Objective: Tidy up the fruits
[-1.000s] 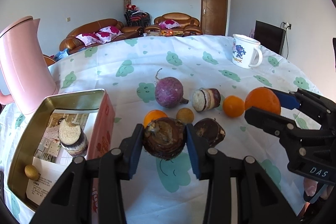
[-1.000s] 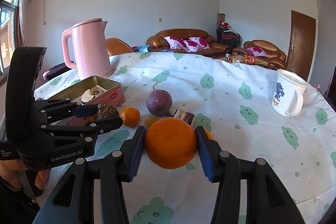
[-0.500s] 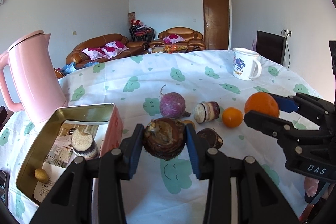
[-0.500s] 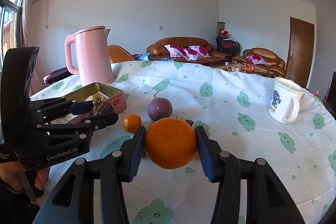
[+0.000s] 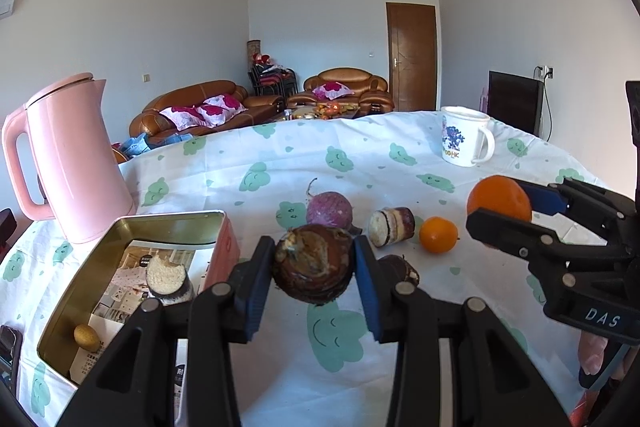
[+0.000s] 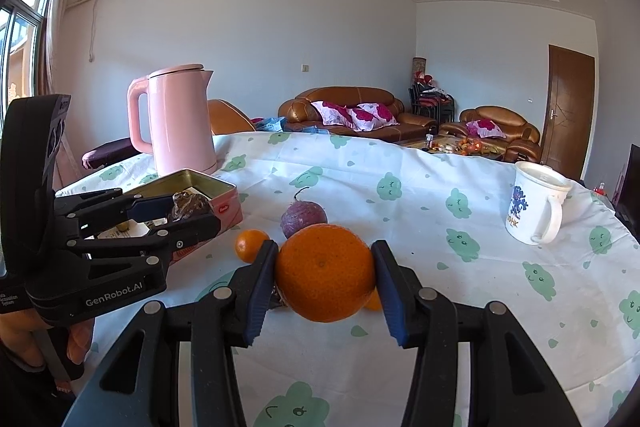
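Clamping a rough brown root [image 5: 314,269] between its blue pads, the left gripper [image 5: 314,271] hangs above the tablecloth [image 5: 280,367], just right of the open tin [image 5: 168,223]. Inside the tin lie a cut root piece [image 5: 166,277] and a small yellowish fruit [image 5: 86,337] on a printed sheet. The right gripper [image 6: 325,273] is closed on a large orange [image 6: 325,273], held clear of the cloth. On the cloth beyond sit a purple round root [image 5: 329,209], a cut chunk [image 5: 390,227], a small orange [image 5: 438,235] and a dark piece [image 5: 400,267]. A pink kettle [image 5: 68,159] stands behind the tin; a white mug [image 5: 464,137] stands far right.
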